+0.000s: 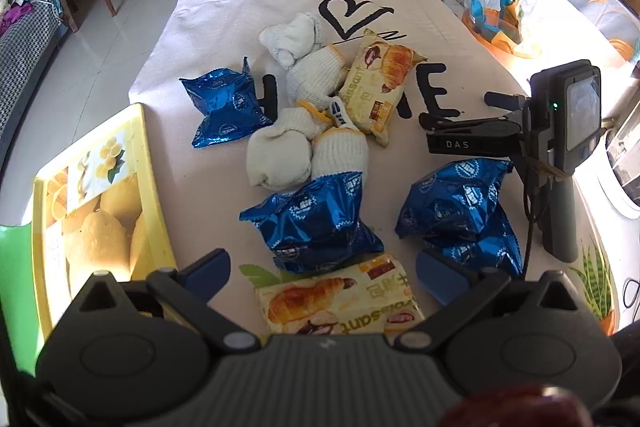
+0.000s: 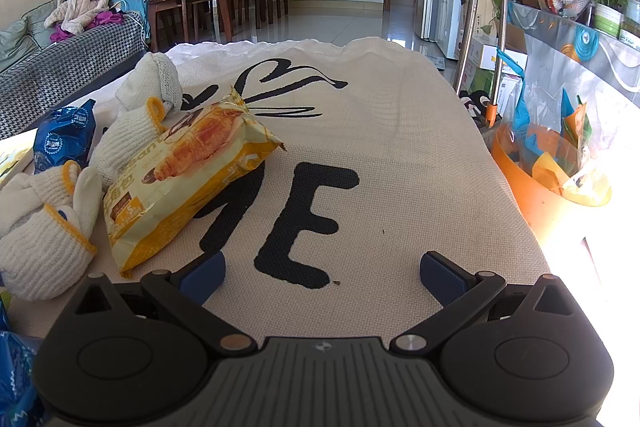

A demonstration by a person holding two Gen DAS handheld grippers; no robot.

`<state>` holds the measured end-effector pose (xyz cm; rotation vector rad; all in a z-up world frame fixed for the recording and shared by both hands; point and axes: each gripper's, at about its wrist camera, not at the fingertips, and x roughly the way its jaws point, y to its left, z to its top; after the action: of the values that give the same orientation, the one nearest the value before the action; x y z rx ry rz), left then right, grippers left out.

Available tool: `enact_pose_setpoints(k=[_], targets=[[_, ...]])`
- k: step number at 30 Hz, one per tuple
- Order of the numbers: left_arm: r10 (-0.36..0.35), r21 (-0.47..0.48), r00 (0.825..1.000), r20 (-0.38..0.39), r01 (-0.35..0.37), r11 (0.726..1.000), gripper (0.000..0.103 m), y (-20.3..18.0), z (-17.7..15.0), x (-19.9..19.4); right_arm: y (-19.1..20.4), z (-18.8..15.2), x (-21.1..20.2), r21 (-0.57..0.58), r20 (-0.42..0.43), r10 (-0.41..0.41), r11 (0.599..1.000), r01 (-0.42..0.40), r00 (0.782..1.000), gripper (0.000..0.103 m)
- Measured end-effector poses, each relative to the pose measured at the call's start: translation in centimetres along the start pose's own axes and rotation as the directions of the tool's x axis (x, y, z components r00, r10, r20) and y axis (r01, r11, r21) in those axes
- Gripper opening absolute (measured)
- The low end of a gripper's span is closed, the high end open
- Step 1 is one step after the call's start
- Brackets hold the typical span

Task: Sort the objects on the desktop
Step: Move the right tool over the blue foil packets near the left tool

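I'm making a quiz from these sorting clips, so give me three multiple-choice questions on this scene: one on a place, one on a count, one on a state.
1. Where is the yellow tray?
A. left of the cloth
B. right of the cloth
C. under the gloves

2. How many croissant packets show in the left wrist view?
A. one
B. two
C. four

3. How do the right gripper jaws stand?
A. shut on a packet
B. shut, empty
C. open, empty

Key: A, the tray lies along the white cloth's left edge; B, far croissant packet, near croissant packet; C, only cloth lies between the jaws.
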<state>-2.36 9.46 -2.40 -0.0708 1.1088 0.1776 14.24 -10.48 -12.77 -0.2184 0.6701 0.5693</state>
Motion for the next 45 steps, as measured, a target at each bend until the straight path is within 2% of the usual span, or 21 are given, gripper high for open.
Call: enact_pose_setpoints(k=[15, 22, 27, 34, 37, 45], targets=[[0.051, -0.106, 0.998, 0.038, -0.047, 0.993, 0.102, 2.9, 0.3, -0.7, 0.0, 0.0, 0.0, 0.0, 0.0, 0.0, 1.0, 0.0, 1.0, 0.103], [0.073, -0.099, 0.997, 0.02, -0.071, 0.993, 0.102, 2.7, 0.1, 0.3, 0.0, 0.0, 0.0, 0.0, 0.0, 0.0, 1.0, 0.0, 1.0, 0.103], [0.06, -0.107, 0.998, 0.001, -0.06, 0.992, 0.102, 2.3, 0.0, 0.8, -0.1, 0.0, 0.0, 0.0, 0.0, 0.0, 1.0, 0.0, 1.0, 0.103], [0.022, -0.057, 1.0, 0.004, -0.022, 0.998, 0.102, -0.2, 0.0, 1.0, -0.1, 0.0, -0.1, 0.0, 0.0, 0.0, 1.0, 0.0, 1.0, 0.103], [0.028, -0.019, 1.0, 0.004, -0.028, 0.999, 0.102, -1.1, -0.2, 1.4, -0.1, 0.0, -0.1, 0.0, 0.0, 0.0, 1.0, 0.0, 1.0, 0.103], [0.011, 0.057, 0.999, -0.045, -0.008, 0.998, 0.102, -2.5, -1.5, 2.9, -0.1, 0.0, -0.1, 0.0, 0.0, 0.0, 1.0, 0.0, 1.0, 0.103]])
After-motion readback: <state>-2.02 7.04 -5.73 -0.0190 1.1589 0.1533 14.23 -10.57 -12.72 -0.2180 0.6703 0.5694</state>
